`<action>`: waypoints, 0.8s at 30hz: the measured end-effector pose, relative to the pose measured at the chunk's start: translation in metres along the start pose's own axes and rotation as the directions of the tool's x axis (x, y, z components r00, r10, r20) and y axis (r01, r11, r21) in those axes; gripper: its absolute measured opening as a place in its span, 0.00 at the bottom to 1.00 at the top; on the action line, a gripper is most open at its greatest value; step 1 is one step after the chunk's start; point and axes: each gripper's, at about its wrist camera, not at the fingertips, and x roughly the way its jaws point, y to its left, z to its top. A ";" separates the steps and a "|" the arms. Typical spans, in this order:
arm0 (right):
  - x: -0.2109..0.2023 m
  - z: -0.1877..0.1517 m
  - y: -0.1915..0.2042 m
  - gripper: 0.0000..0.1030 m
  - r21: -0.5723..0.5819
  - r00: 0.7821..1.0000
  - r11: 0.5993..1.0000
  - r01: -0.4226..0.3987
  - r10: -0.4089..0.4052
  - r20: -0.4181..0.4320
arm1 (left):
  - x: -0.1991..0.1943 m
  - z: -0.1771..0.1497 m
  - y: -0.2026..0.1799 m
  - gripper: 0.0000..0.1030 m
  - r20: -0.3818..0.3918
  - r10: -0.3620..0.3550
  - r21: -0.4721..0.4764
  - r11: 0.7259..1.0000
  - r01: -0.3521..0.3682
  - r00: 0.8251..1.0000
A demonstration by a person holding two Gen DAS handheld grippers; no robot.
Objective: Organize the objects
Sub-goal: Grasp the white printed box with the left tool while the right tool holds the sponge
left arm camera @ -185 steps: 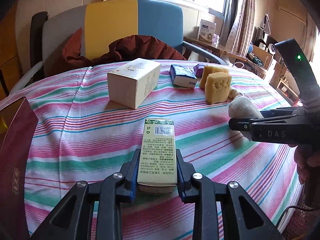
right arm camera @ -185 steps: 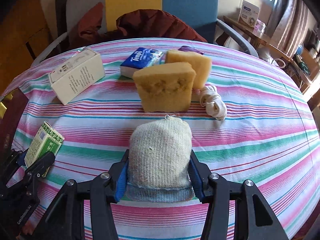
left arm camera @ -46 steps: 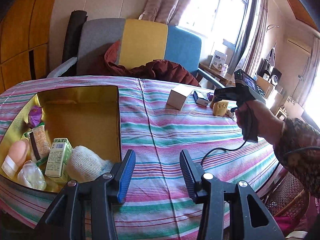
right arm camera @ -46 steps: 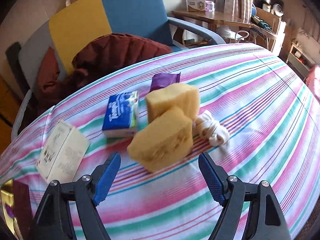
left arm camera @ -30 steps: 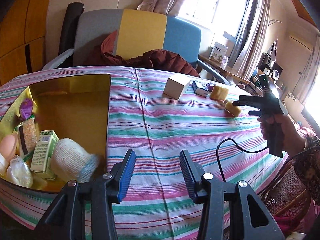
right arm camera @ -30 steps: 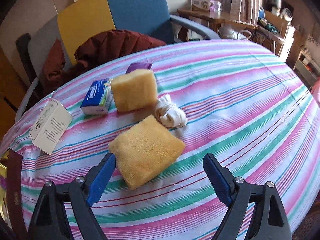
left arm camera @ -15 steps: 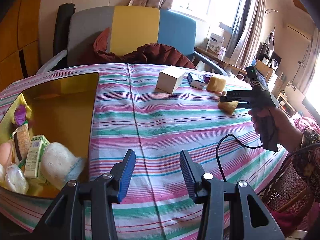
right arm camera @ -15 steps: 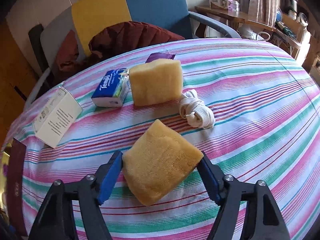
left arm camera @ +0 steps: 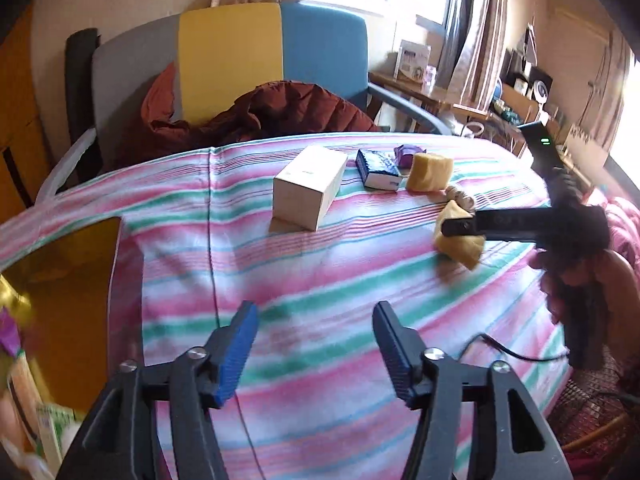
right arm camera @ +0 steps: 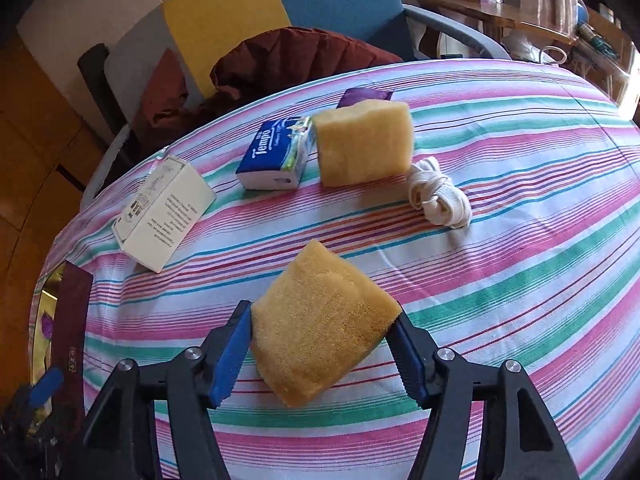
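Yellow sponge [right arm camera: 320, 320] tilted, pinched btwn right gripper [right arm camera: 324, 354] pads; 2nd sponge [right arm camera: 364, 144], tissue pack [right arm camera: 276, 154], white box [right arm camera: 164, 212] on cloth.

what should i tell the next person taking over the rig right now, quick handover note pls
Right gripper: shut on the near sponge, at the table's near edge.
Left gripper: open, holding nothing, above the striped tablecloth.
Done: several items already sit in the gold box at far left.
Left on the table: second sponge, tissue pack, white box, purple packet, white rope bundle.
Next, probably: carry the gripped sponge to the box.
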 end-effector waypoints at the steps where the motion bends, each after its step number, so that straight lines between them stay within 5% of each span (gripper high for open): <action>1: 0.001 -0.001 0.002 0.64 -0.006 1.000 1.000 -0.006 0.006 -0.007 | 0.009 0.009 0.000 0.62 -0.010 -0.007 0.001 1.000 0.007 1.000; 6: 0.009 -0.005 0.007 0.64 -0.021 0.999 1.000 -0.010 0.009 -0.039 | 0.053 0.049 0.016 0.66 -0.071 -0.031 -0.072 0.997 0.026 0.997; 14: 0.013 -0.002 0.009 0.65 -0.034 0.998 0.999 -0.017 0.015 -0.065 | 0.101 0.097 0.017 0.73 -0.124 -0.009 -0.004 1.000 0.009 0.992; 20: 0.016 0.000 0.011 0.67 -0.042 0.997 0.999 -0.016 0.012 -0.080 | 0.131 0.103 0.011 0.75 -0.152 0.055 0.106 0.994 -0.039 0.987; 24: 0.018 0.001 0.010 0.67 -0.032 0.996 0.999 -0.024 0.021 -0.086 | 0.139 0.099 0.012 0.71 -0.157 0.015 0.073 0.997 -0.004 0.987</action>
